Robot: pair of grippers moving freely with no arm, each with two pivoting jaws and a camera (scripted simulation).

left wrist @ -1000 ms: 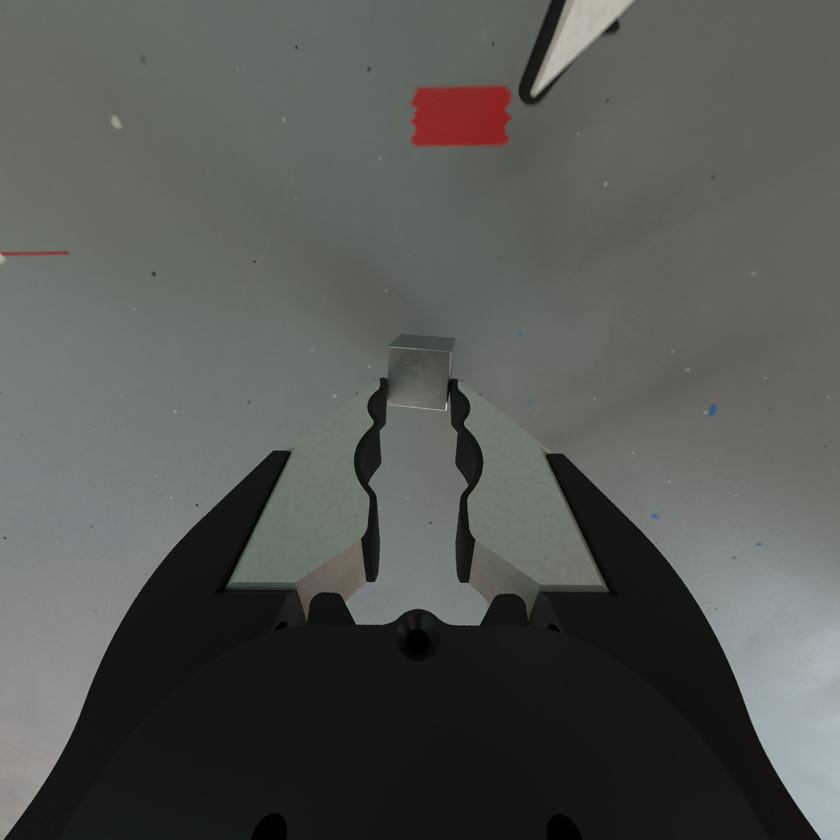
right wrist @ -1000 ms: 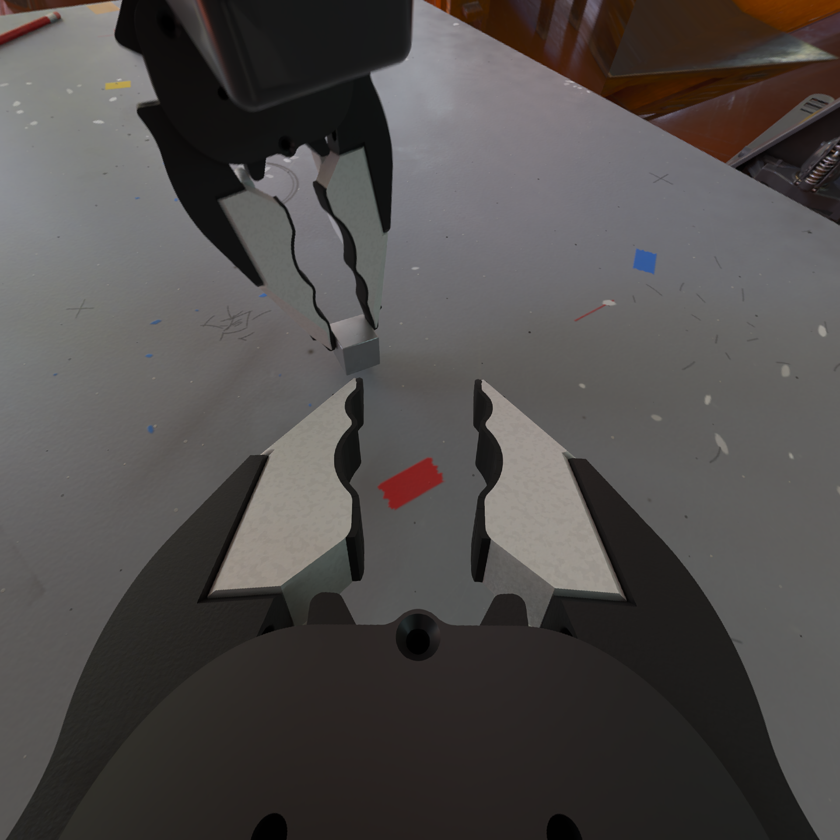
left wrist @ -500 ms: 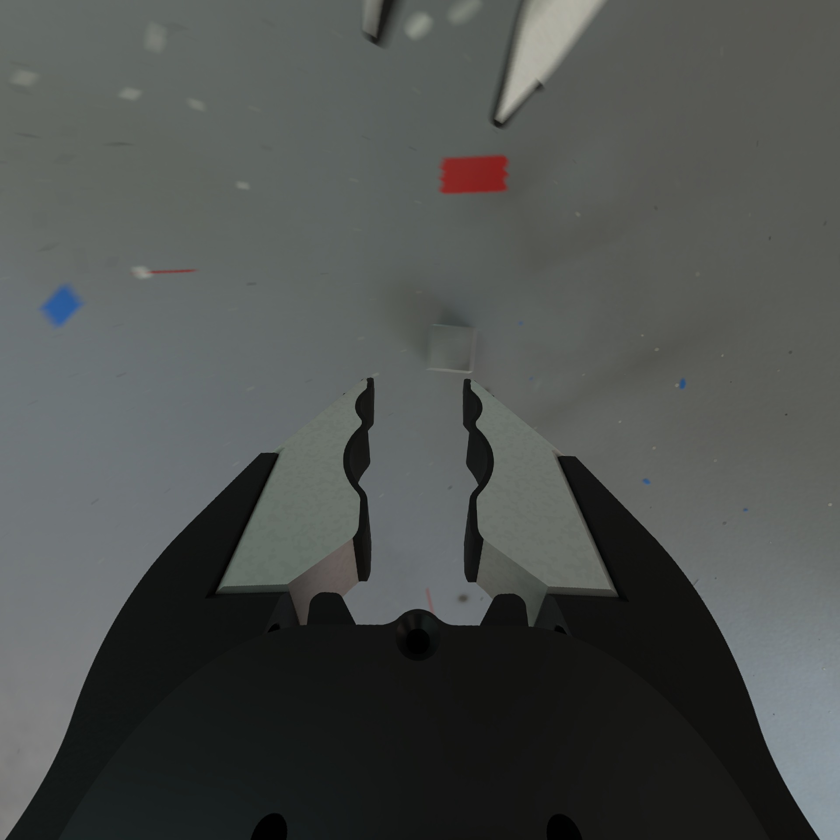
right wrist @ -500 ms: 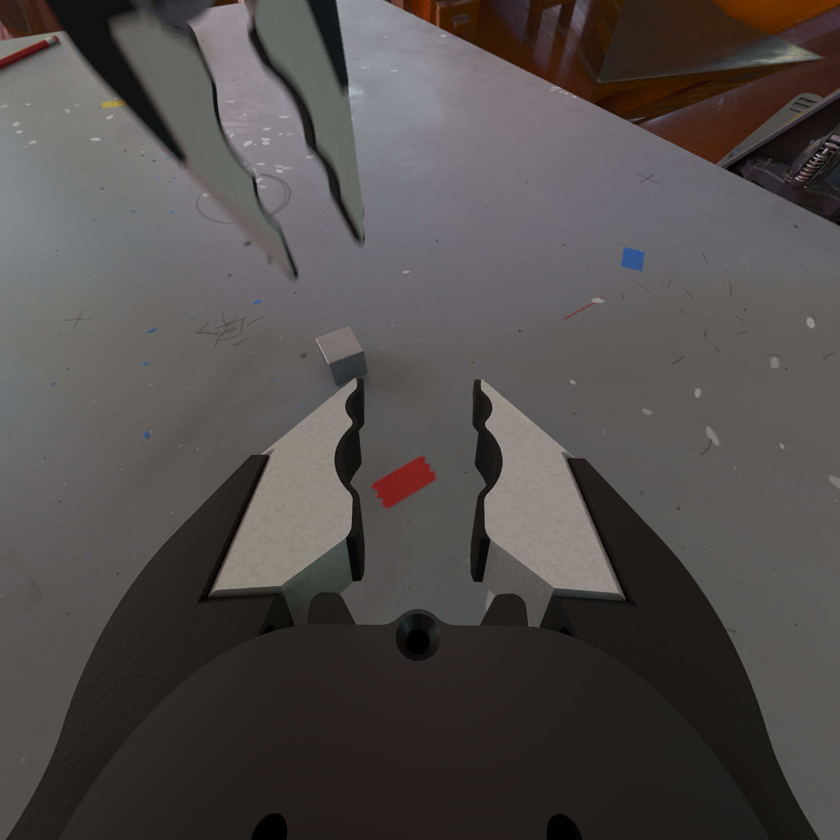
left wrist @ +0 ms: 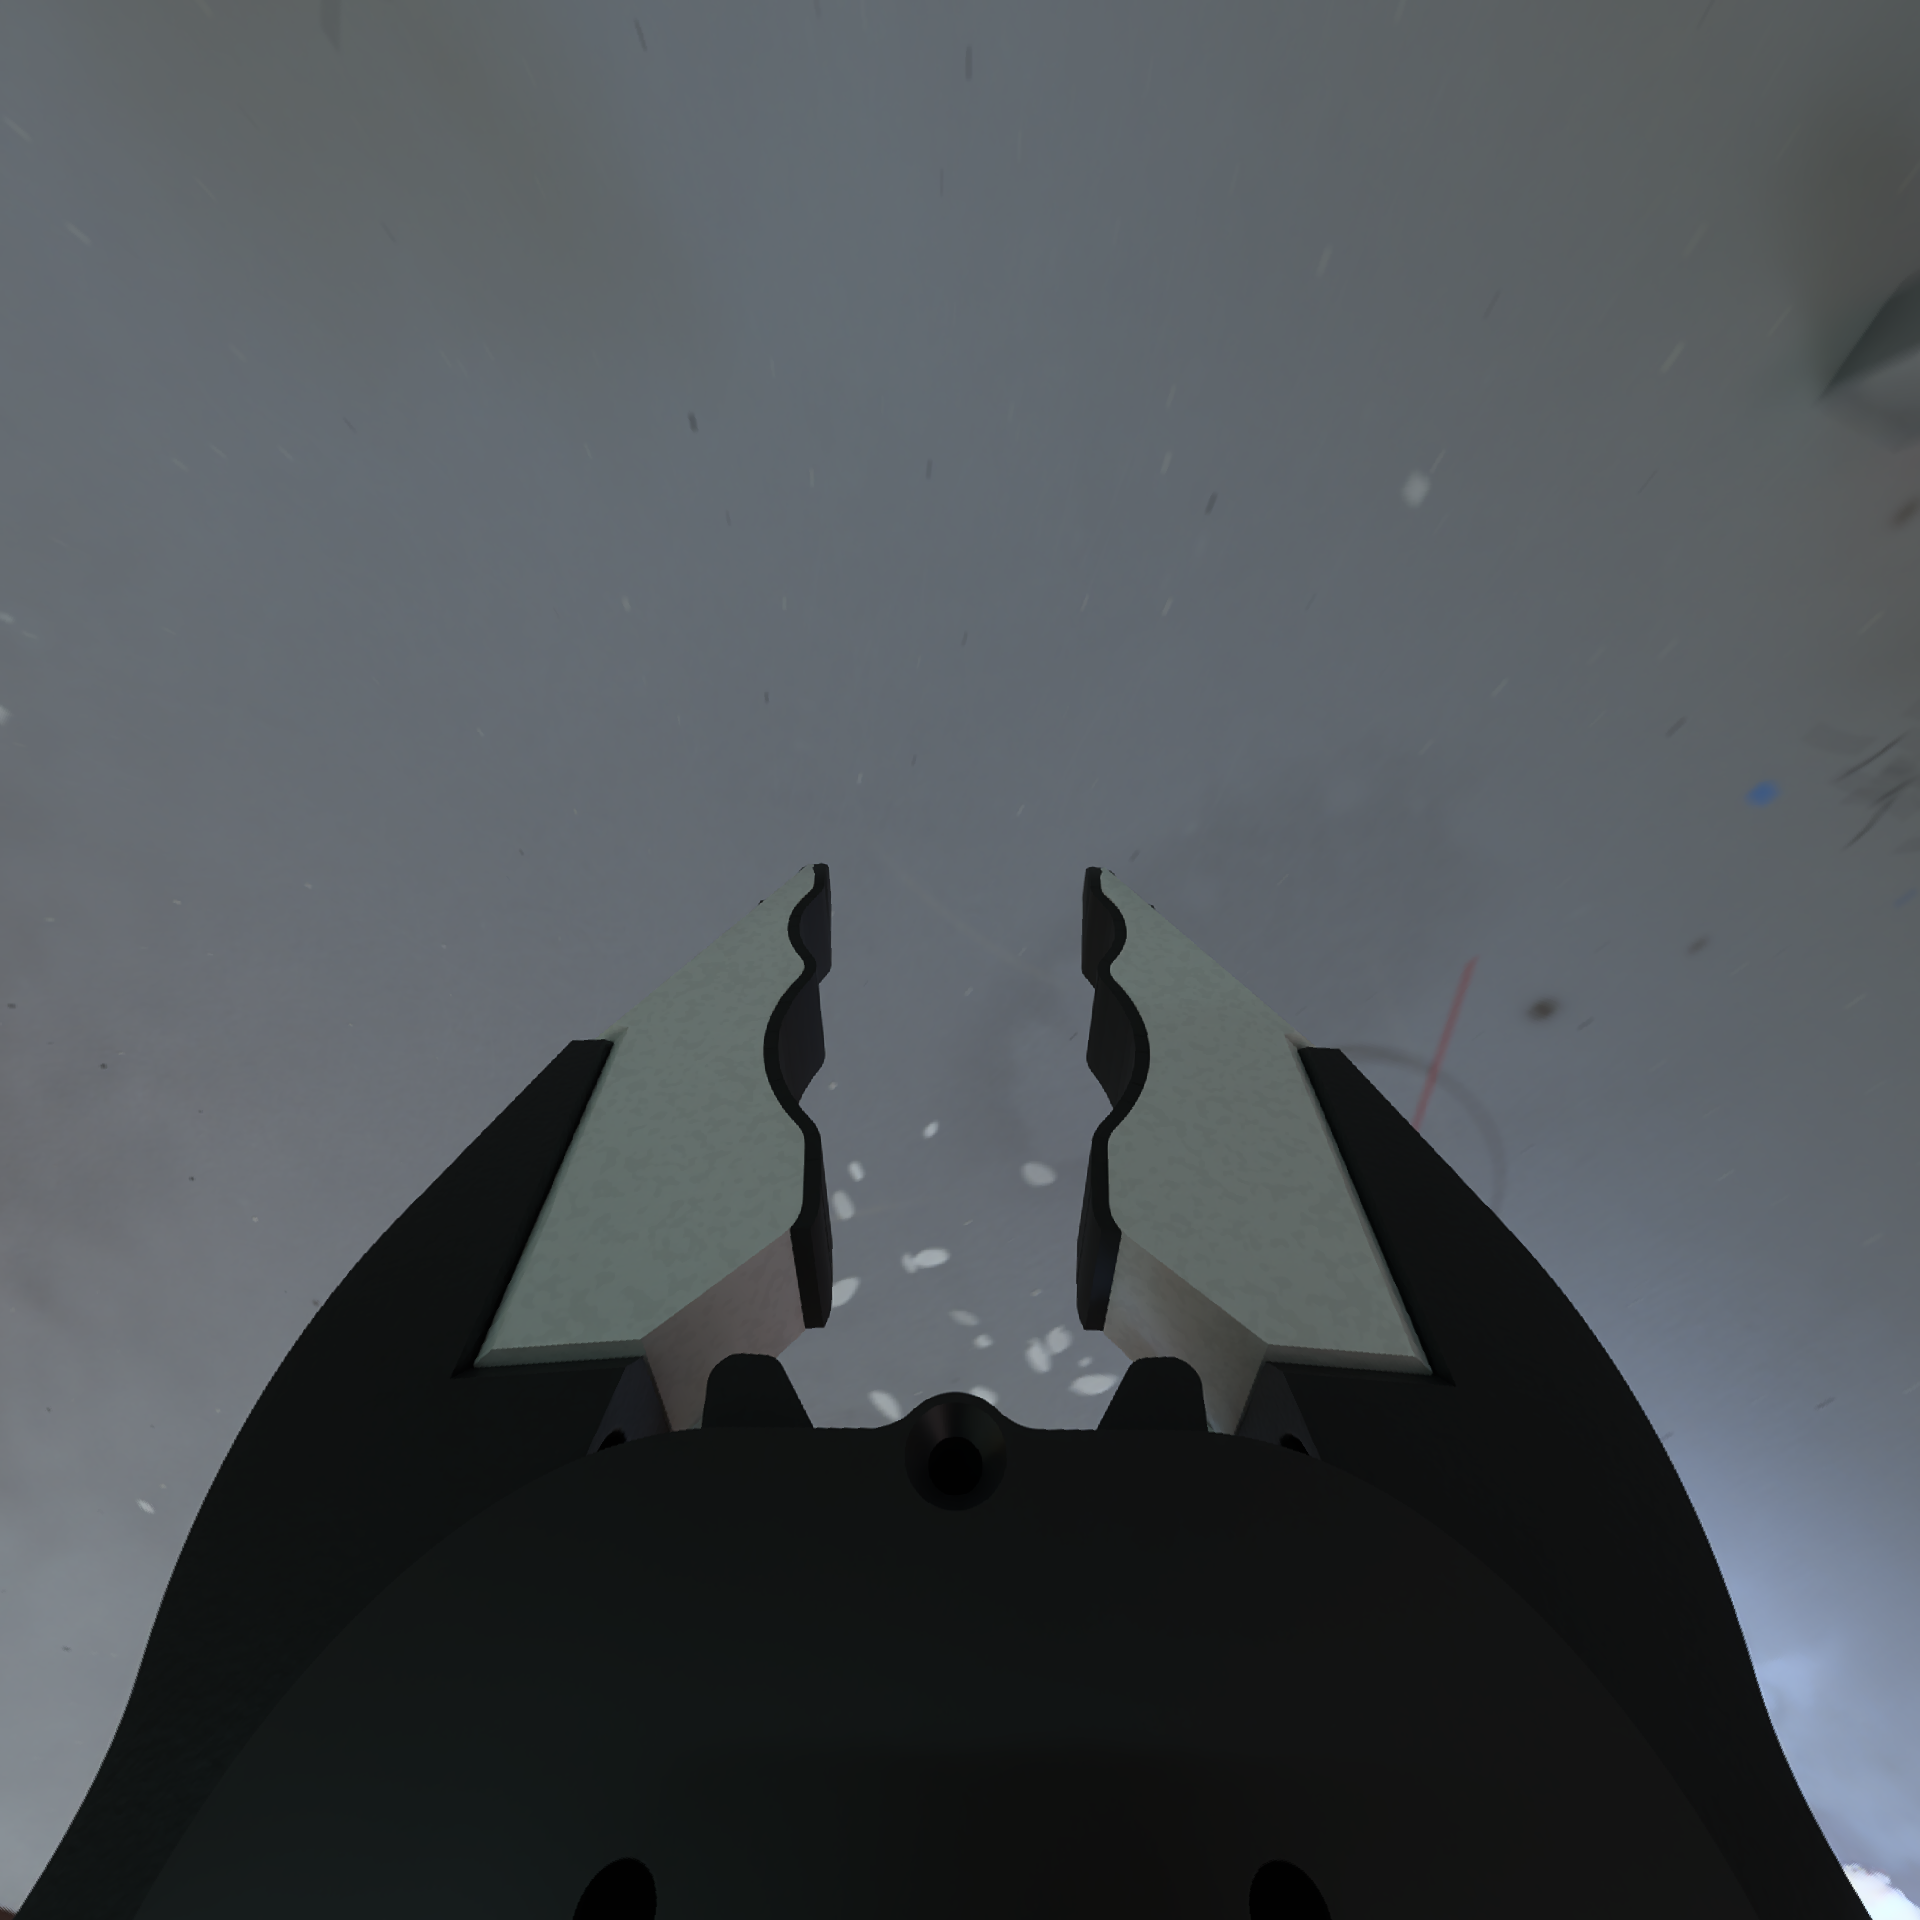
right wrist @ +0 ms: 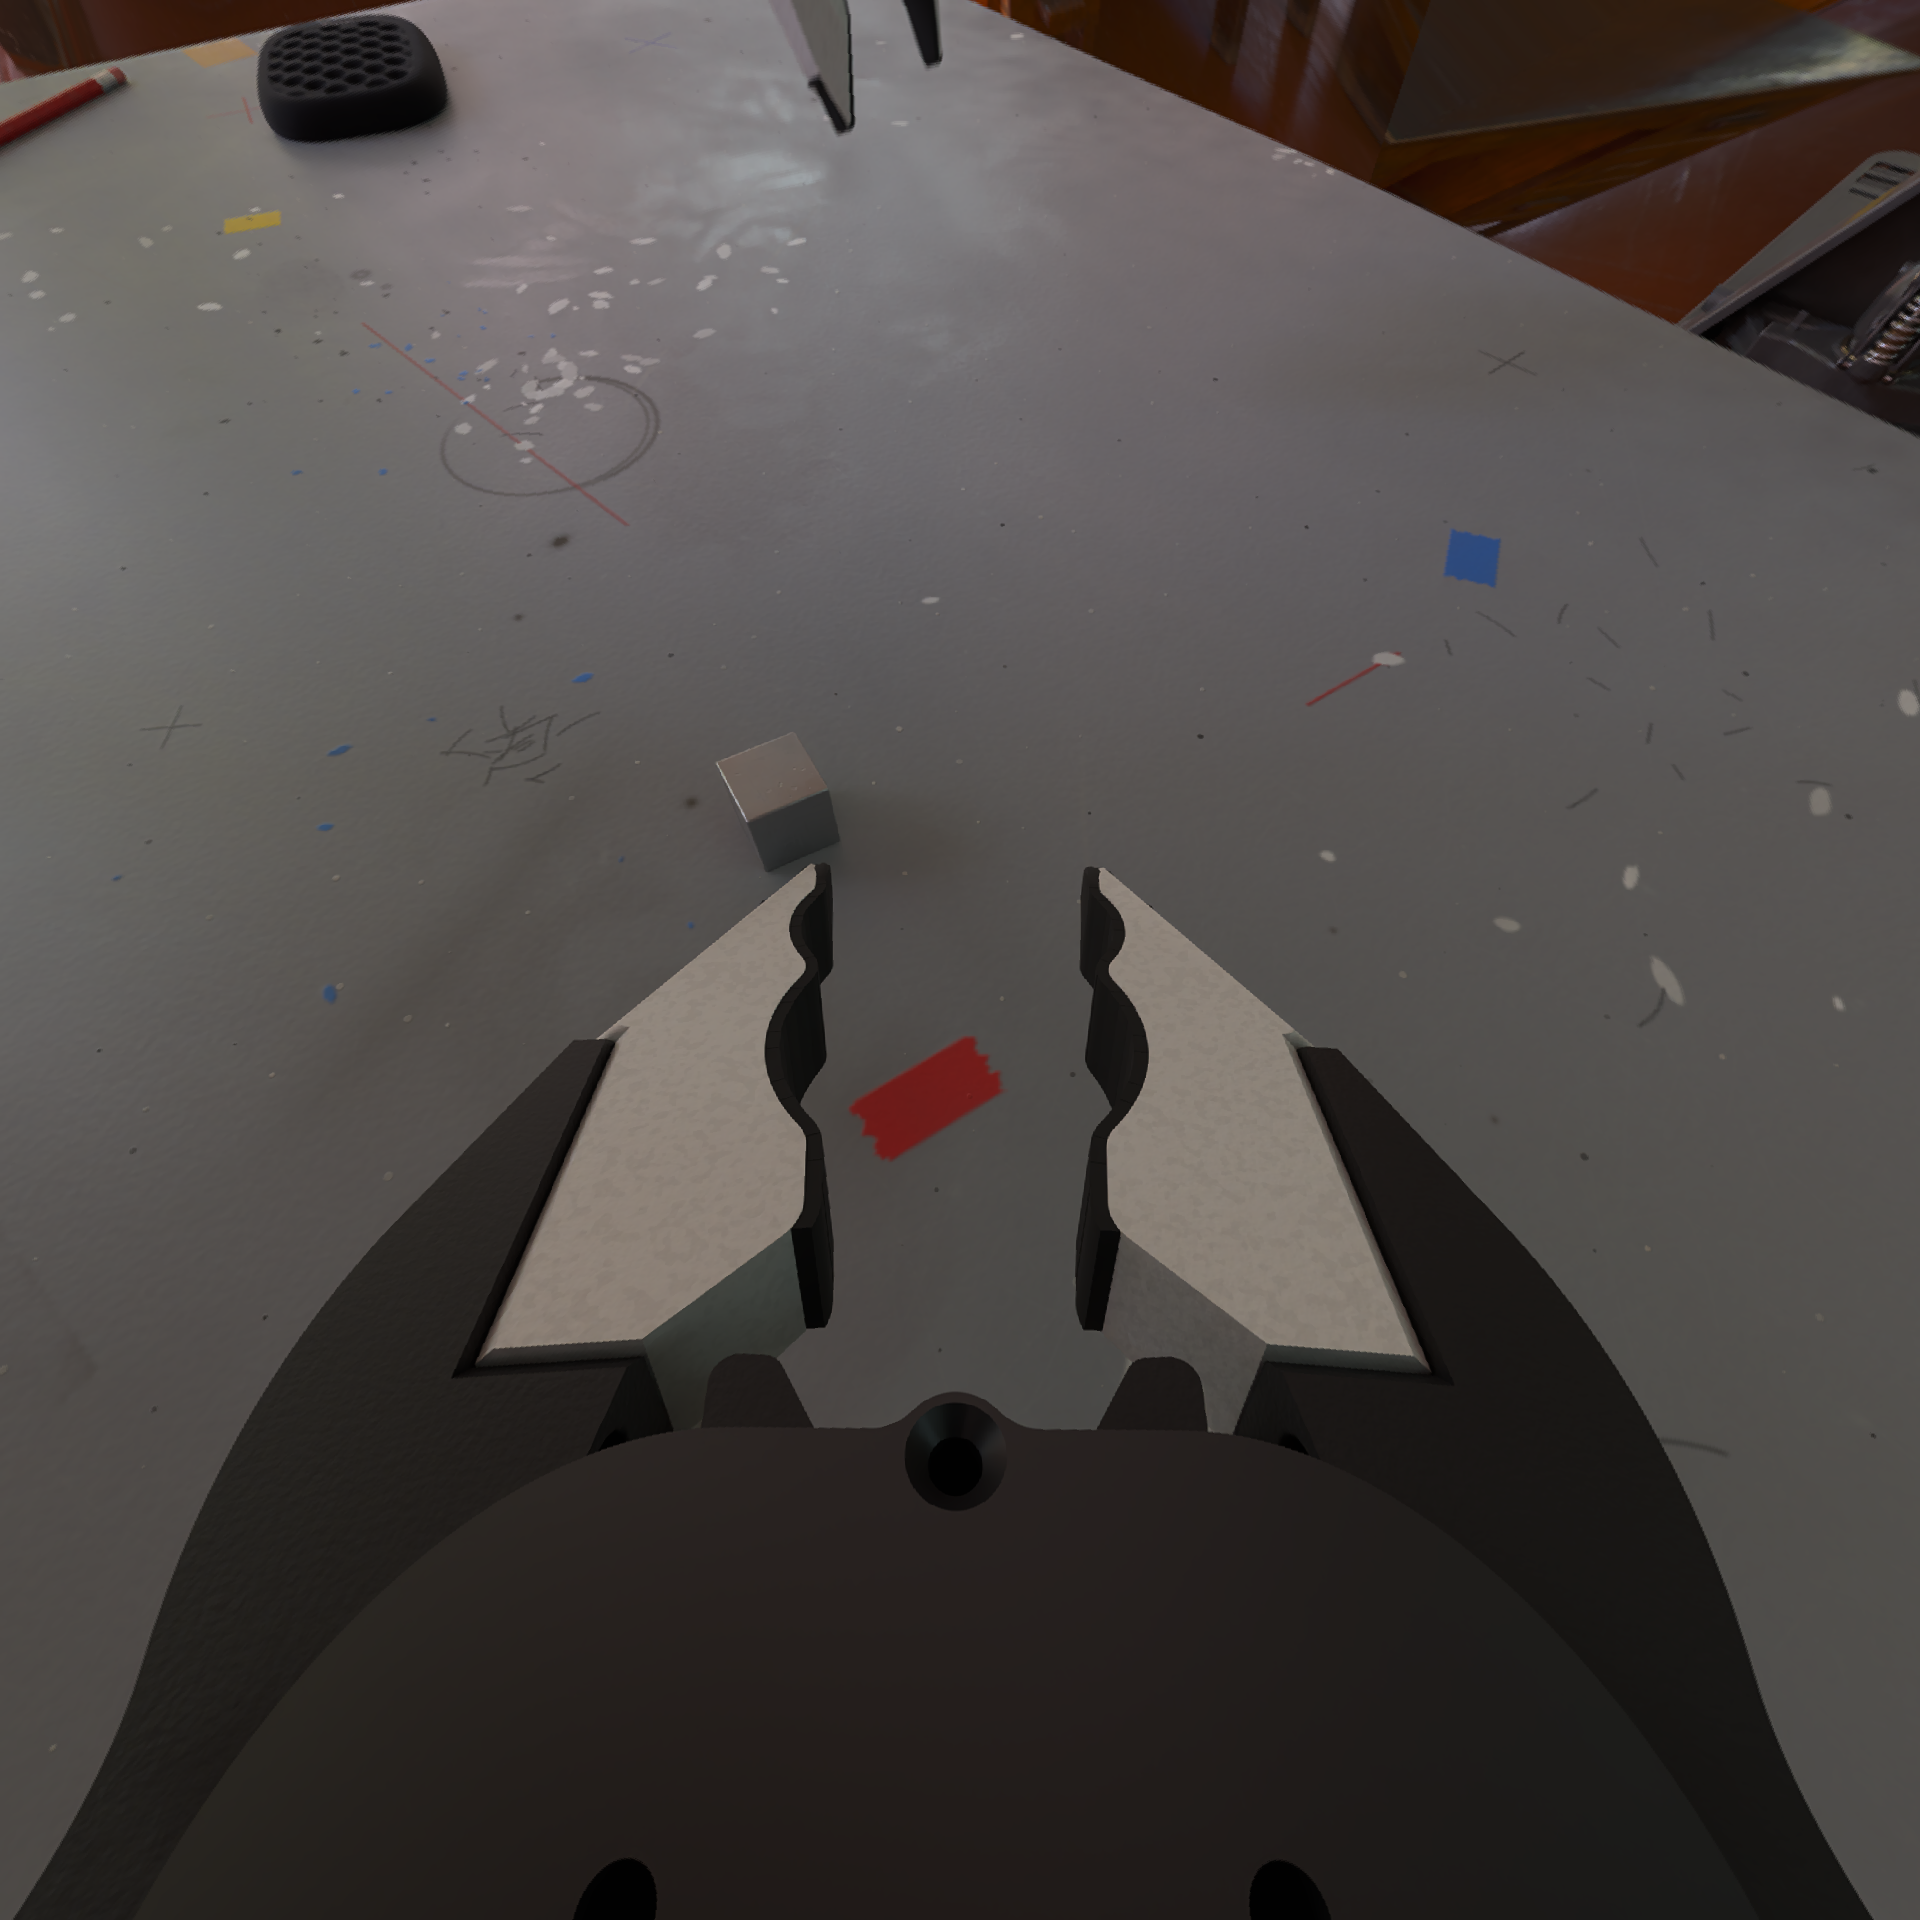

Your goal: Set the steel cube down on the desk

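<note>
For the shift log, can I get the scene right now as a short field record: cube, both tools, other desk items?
steel cube: resting on the grey desk, free of both tools
left tool: open, empty
right tool: open, empty, cube just beyond its left fingertip
red patch: on the desk between the right tool's fingers
black perforated pad: far corner

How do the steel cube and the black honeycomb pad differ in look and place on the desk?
The steel cube is small, shiny grey and sharp-edged; the black honeycomb pad is wider, flatter, matt, with rounded corners and a grid of holes. The cube sits just beyond the right gripper, off its left fingertip; the pad lies far back by a red pencil. Both rest free on the grey desk, touched by nothing.
</note>
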